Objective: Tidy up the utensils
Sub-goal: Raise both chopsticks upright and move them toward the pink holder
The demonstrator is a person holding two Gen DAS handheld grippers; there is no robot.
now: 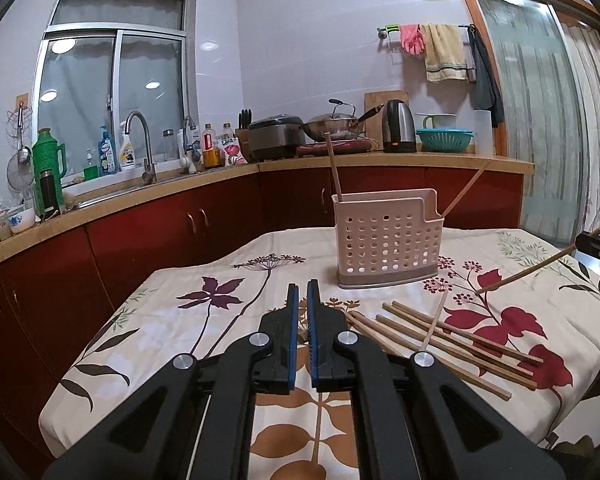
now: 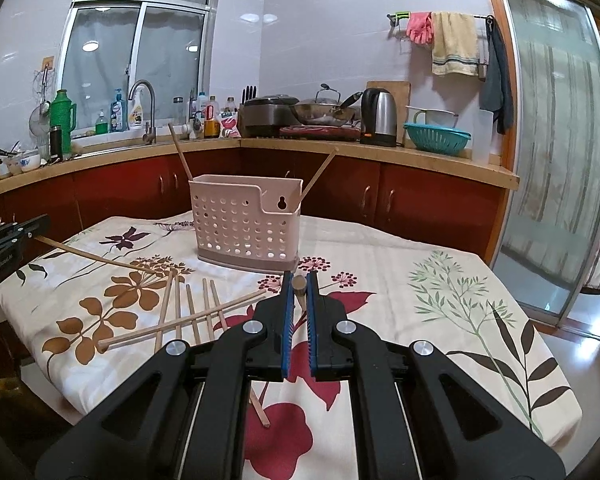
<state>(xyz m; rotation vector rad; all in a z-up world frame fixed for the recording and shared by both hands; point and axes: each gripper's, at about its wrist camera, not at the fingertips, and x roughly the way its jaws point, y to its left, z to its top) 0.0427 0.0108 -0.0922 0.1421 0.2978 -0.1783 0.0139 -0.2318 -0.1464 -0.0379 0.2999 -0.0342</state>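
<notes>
In the left wrist view, the left tongs (image 1: 302, 289) are pinching a chopstick, seen end-on; loose chopsticks (image 1: 452, 336) are lying on the counter (image 1: 180, 320) before the pink holder (image 1: 386, 240). In the right wrist view, the right tongs (image 2: 299, 280) are pinching another chopstick (image 2: 299, 285) near the holder (image 2: 246, 222)

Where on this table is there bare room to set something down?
The tablecloth is bare right of the holder, out to the table's edge, and left of it around the purple leaf. It is crowded in front of the holder, where the loose chopsticks lie fanned and crossed.
</notes>
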